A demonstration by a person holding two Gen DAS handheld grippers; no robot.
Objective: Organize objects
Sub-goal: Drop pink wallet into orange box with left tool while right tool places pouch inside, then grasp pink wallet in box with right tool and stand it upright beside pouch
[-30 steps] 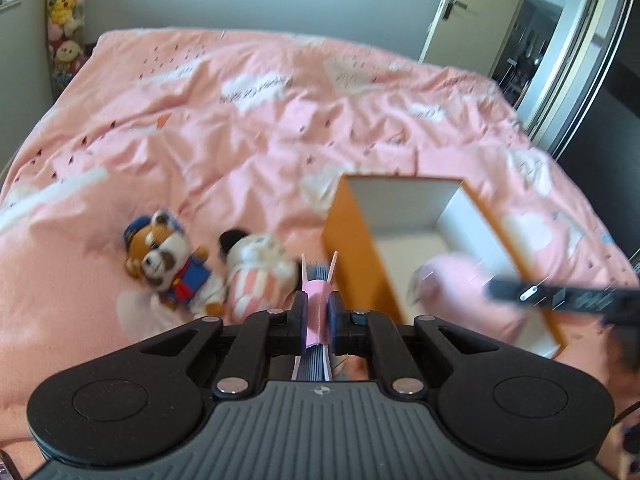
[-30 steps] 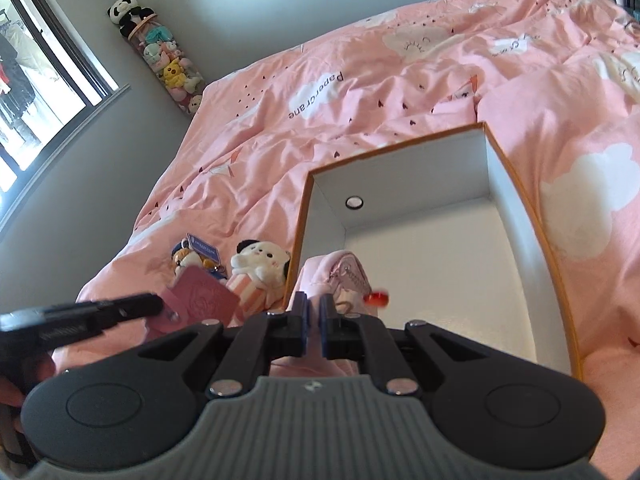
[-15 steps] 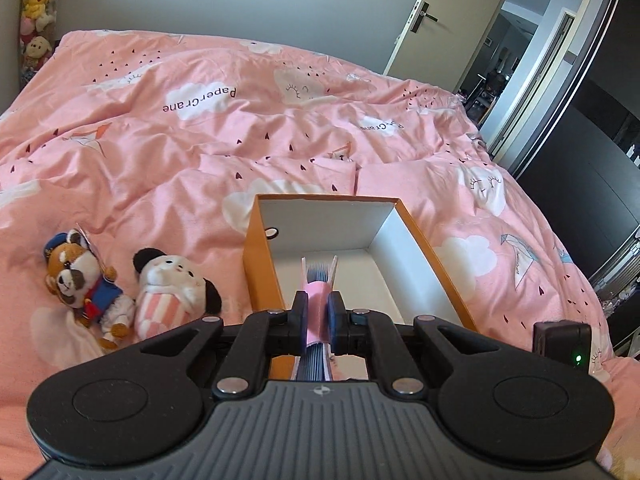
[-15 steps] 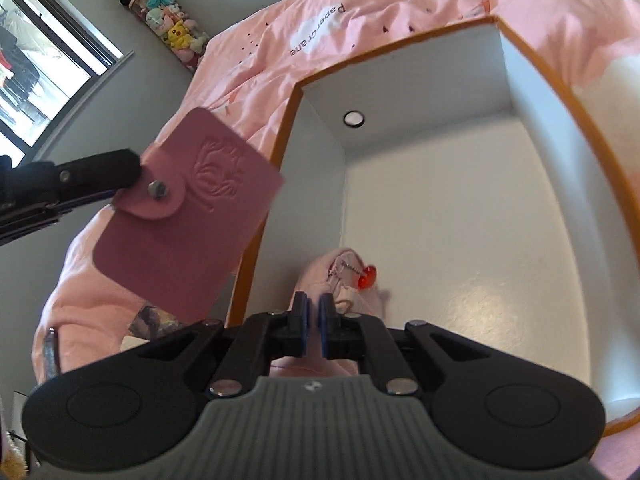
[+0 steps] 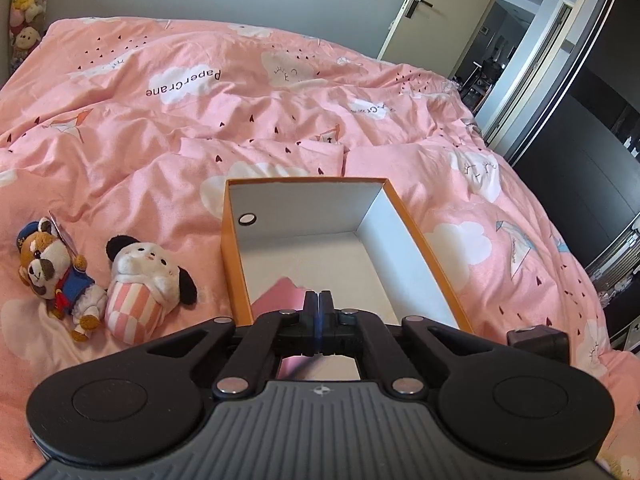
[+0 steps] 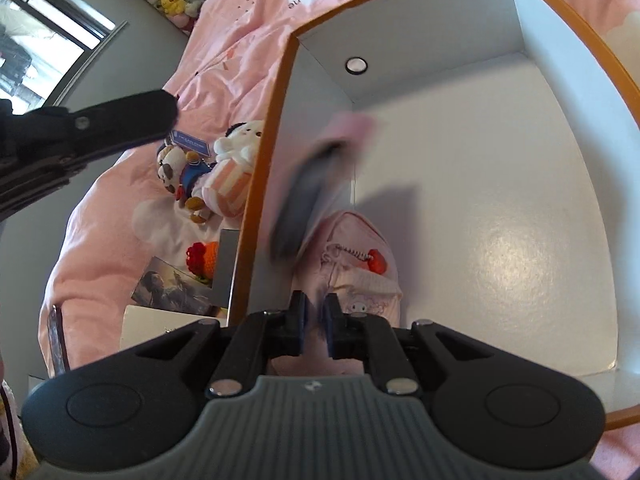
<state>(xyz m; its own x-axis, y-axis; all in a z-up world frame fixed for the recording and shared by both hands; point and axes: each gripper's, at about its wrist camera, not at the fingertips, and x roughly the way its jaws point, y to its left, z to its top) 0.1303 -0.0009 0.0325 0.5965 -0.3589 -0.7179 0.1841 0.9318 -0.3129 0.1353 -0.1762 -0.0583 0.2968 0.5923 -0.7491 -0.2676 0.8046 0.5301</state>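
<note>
Over the box [image 6: 500, 128] on the bed [image 5: 120, 152], right claw [image 6: 316, 314] has just been opening, pouch [image 6: 360, 276] freed; left claw [image 5: 319, 304] shut, empty.

A pink and grey thing [image 6: 316, 184] in the box [image 6: 472, 52] is smeared by blur; its make cannot be told. The pouch [image 6: 356, 260] below it is partly hidden behind the right gripper [image 6: 315, 316]. A pink thing [image 5: 280, 296] is mostly hidden behind the left gripper [image 5: 319, 308].
</note>
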